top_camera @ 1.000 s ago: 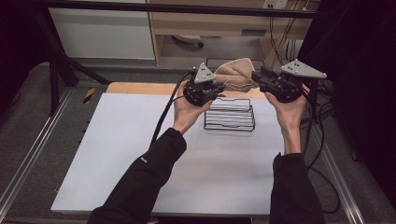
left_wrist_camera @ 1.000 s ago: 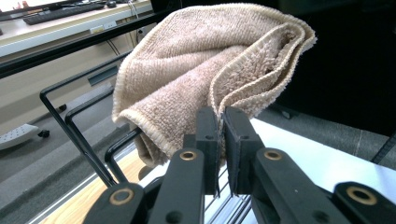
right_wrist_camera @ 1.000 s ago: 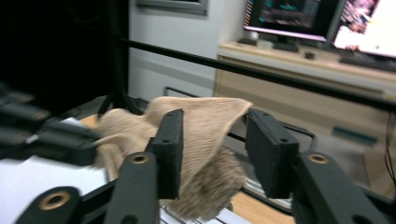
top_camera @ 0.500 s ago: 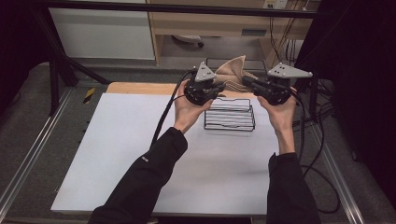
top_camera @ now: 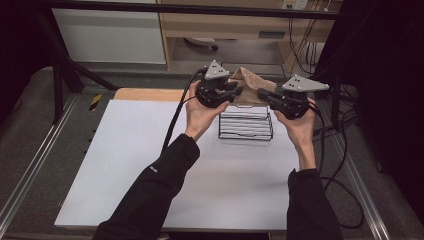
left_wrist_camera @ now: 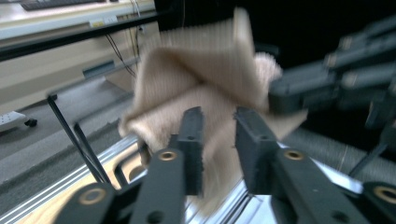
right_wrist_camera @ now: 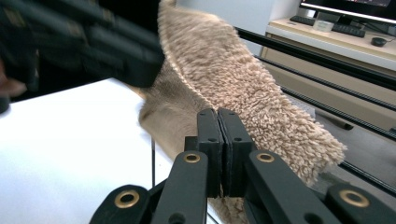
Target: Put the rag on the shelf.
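Note:
A beige fluffy cloth (top_camera: 252,82) hangs bunched between my two grippers, above the back of a black wire basket (top_camera: 246,125). My left gripper (top_camera: 239,93) holds its left side; in the left gripper view its jaws (left_wrist_camera: 218,126) stand a narrow gap apart with cloth (left_wrist_camera: 205,70) filling that gap. My right gripper (top_camera: 262,94) holds the right side, its jaws (right_wrist_camera: 218,121) pressed together on a thin edge of the cloth (right_wrist_camera: 243,84). The two grippers are close, almost tip to tip. The other gripper shows blurred in each gripper view (left_wrist_camera: 303,88) (right_wrist_camera: 116,56).
The basket stands on a white table top (top_camera: 150,160) near its far edge, by a wooden strip (top_camera: 145,94). Black cables (top_camera: 340,170) trail off the right side. Metal rails and a dark frame (top_camera: 60,75) border the table.
My right gripper has moved left towards the left one, and the cloth between them has bunched up into a peak. The left gripper has barely moved.

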`<state>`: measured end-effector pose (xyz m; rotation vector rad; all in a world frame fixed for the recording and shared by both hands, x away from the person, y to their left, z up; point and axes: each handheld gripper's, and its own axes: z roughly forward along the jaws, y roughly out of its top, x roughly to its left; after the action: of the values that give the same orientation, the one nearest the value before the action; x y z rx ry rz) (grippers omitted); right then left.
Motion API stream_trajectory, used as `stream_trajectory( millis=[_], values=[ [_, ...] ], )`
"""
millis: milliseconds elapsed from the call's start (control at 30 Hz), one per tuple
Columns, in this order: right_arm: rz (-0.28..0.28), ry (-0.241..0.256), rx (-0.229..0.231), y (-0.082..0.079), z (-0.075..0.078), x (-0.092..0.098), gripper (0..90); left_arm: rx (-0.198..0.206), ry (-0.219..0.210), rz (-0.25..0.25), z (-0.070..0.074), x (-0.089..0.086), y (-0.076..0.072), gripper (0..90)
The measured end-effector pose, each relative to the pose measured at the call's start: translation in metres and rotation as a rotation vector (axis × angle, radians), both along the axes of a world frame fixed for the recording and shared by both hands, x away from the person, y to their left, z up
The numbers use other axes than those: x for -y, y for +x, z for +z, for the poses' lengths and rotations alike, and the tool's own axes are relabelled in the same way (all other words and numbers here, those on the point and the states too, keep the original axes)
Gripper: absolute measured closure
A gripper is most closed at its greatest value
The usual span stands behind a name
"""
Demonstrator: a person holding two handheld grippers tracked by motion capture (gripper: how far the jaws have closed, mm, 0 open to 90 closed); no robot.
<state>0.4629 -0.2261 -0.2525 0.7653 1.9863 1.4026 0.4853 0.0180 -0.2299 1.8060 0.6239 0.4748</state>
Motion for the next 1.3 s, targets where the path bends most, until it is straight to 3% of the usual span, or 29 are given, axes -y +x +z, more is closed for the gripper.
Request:
stream_trajectory(
  millis=[100,300,467,600,667,733,833,967,1133,1300],
  values=[
    [-0.003,0.000,0.003,-0.001,-0.001,0.000,88.4,0.017,-0.007,0.015,0.011,0.000,-0.002,63.8],
    [-0.007,-0.023,0.001,-0.001,-0.003,-0.001,88.2,0.025,-0.071,0.035,0.023,-0.007,-0.006,59.7],
    [0.000,-0.038,0.005,-0.003,-0.005,0.001,86.9,-0.028,-0.021,0.044,0.016,0.000,0.001,59.1],
    [0.014,-0.061,-0.003,-0.006,-0.008,0.002,81.3,-0.086,0.013,0.038,0.001,0.005,0.008,68.4],
    [0.021,-0.038,-0.002,-0.008,-0.008,0.004,77.8,-0.107,0.032,0.035,-0.005,0.005,0.010,79.5],
    [0.023,-0.007,0.010,-0.011,-0.007,0.007,72.6,-0.112,0.035,0.032,-0.010,0.003,0.011,85.1],
    [-0.035,0.017,0.028,-0.012,-0.005,0.011,70.8,-0.106,0.051,0.031,-0.014,0.003,0.010,87.1],
    [-0.139,0.031,-0.009,-0.005,-0.009,0.017,78.0,-0.090,0.078,0.036,-0.019,0.005,0.007,87.3],
    [-0.155,0.038,-0.023,-0.004,-0.016,0.018,79.6,-0.082,0.074,0.042,-0.024,0.004,0.008,82.5],
    [-0.138,0.049,-0.016,-0.012,-0.014,0.018,72.7,-0.076,0.072,0.040,-0.025,-0.006,0.002,66.2]
  ],
)
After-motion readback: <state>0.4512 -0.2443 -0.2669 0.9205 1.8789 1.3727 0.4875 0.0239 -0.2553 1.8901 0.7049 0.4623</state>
